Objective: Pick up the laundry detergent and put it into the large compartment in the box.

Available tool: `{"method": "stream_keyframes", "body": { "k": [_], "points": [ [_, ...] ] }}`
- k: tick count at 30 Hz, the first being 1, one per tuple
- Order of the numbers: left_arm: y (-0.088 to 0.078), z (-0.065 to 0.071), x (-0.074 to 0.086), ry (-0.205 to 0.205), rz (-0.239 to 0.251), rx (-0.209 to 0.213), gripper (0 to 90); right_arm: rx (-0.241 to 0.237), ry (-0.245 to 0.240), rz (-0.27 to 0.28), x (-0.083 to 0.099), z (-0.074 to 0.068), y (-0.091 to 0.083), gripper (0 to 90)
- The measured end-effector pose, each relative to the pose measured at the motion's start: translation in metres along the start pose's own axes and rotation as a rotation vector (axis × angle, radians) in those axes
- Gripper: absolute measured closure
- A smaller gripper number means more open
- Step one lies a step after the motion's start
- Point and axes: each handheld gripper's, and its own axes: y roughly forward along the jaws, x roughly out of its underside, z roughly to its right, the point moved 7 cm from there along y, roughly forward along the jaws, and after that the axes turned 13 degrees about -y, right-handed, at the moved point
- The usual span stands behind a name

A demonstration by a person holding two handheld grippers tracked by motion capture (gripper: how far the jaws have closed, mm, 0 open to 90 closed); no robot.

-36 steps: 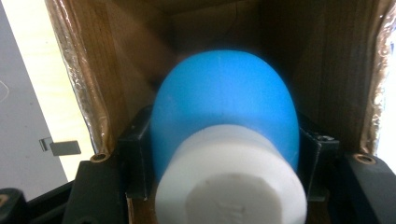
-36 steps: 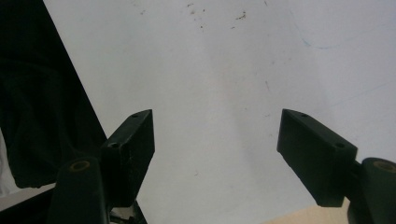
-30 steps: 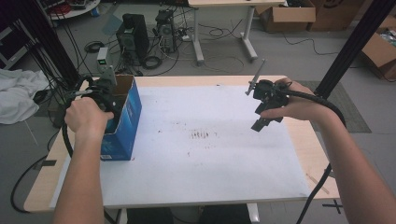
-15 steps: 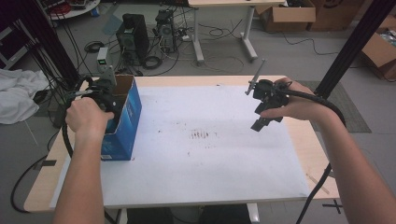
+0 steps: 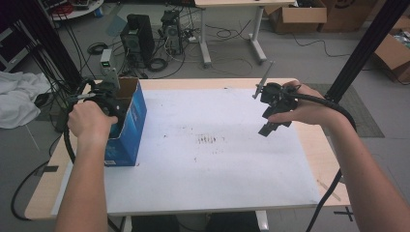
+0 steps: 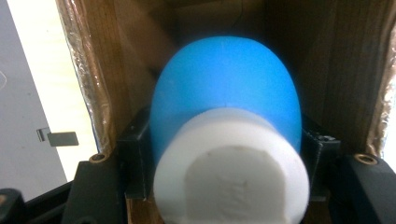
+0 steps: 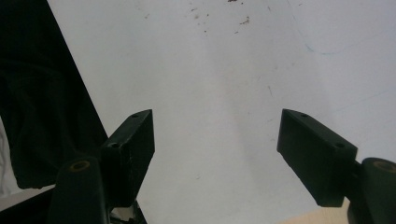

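An open blue cardboard box stands at the left of the table. My left gripper reaches down into its top, with the hand over it. In the left gripper view the box's brown inner walls surround a rounded blue object with a white end. My left gripper is shut on it, one jaw on either side. My right gripper hangs above the right part of the table. In the right gripper view it is open, with nothing but white surface between its jaws.
A white sheet covers most of the wooden table, with dark smudges near its middle. A black post rises at the right. Computer cases, cables and cardboard boxes sit on the floor beyond. A white cloth lies left.
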Motion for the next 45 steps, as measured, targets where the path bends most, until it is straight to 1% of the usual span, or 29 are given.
{"method": "stream_keyframes", "body": {
  "k": [4,6,8,9,12,15,20,23,26,28,30,32,34,35,37,39,40,41,42,44,45],
  "points": [
    [0.0,0.0,0.0,-0.004,-0.001,0.005,35.5,-0.001,-0.002,0.0,-0.001,0.0,0.001,27.5],
    [0.0,0.001,0.0,-0.008,0.002,0.015,33.4,-0.001,-0.001,0.002,-0.001,-0.001,0.001,27.5],
    [-0.001,0.001,0.0,-0.012,0.002,0.012,32.3,-0.001,-0.002,0.003,-0.001,-0.001,0.001,27.5],
    [-0.001,0.001,0.0,-0.017,0.005,0.017,30.9,-0.001,-0.003,0.003,-0.001,-0.001,0.001,27.4],
    [-0.002,0.001,0.0,-0.016,0.003,0.023,28.8,-0.001,-0.002,0.005,-0.001,-0.001,0.0,27.4],
    [-0.004,0.001,0.001,-0.017,0.004,0.002,28.1,-0.001,-0.001,0.005,0.0,-0.001,0.0,27.2],
    [-0.007,0.001,0.003,-0.016,-0.003,-0.012,25.4,-0.001,-0.004,0.002,0.0,-0.001,0.002,27.1],
    [-0.011,0.0,0.003,-0.012,0.003,-0.006,24.3,-0.004,-0.004,0.005,0.0,-0.001,0.003,27.1],
    [-0.015,-0.001,0.004,-0.009,0.002,-0.013,22.0,-0.005,-0.005,0.009,0.0,-0.002,0.003,27.1],
    [-0.019,-0.001,0.005,-0.009,0.0,-0.013,17.0,-0.005,-0.009,0.008,-0.001,-0.002,0.003,27.1],
    [-0.021,-0.001,0.006,-0.002,-0.001,-0.008,17.4,-0.006,-0.008,0.008,-0.001,-0.002,0.003,27.1],
    [-0.03,0.002,0.007,0.01,0.021,-0.006,16.8,-0.005,-0.011,0.012,-0.002,-0.002,0.002,27.0],
    [-0.033,0.002,0.008,0.018,0.023,-0.005,16.6,-0.004,-0.011,0.009,-0.002,-0.002,0.002,27.0],
    [-0.039,0.004,0.009,0.034,0.034,-0.013,16.6,-0.005,-0.013,0.008,-0.002,-0.003,0.002,27.0],
    [-0.046,0.006,0.01,0.042,0.042,-0.018,16.4,-0.005,-0.013,0.01,-0.003,-0.004,0.001,27.0],
    [-0.054,0.009,0.012,0.058,0.054,-0.017,16.2,-0.003,-0.011,0.011,-0.003,-0.005,0.0,26.9],
    [-0.054,0.009,0.012,0.058,0.054,-0.017,16.2,-0.002,-0.01,0.013,-0.004,-0.006,0.0,26.9],
    [-0.063,0.014,0.014,0.084,0.069,-0.01,16.2,-0.002,-0.01,0.014,-0.004,-0.006,-0.001,26.9],
    [-0.063,0.014,0.014,0.084,0.069,-0.01,16.1,-0.002,-0.01,0.014,-0.004,-0.006,-0.001,26.9],
    [-0.071,0.021,0.016,0.123,0.081,-0.004,16.2,-0.001,-0.01,0.012,-0.005,-0.007,-0.002,26.8],
    [-0.077,0.029,0.018,0.15,0.09,0.001,16.5,-0.002,-0.01,0.015,-0.006,-0.008,-0.003,26.8]
  ]
}}
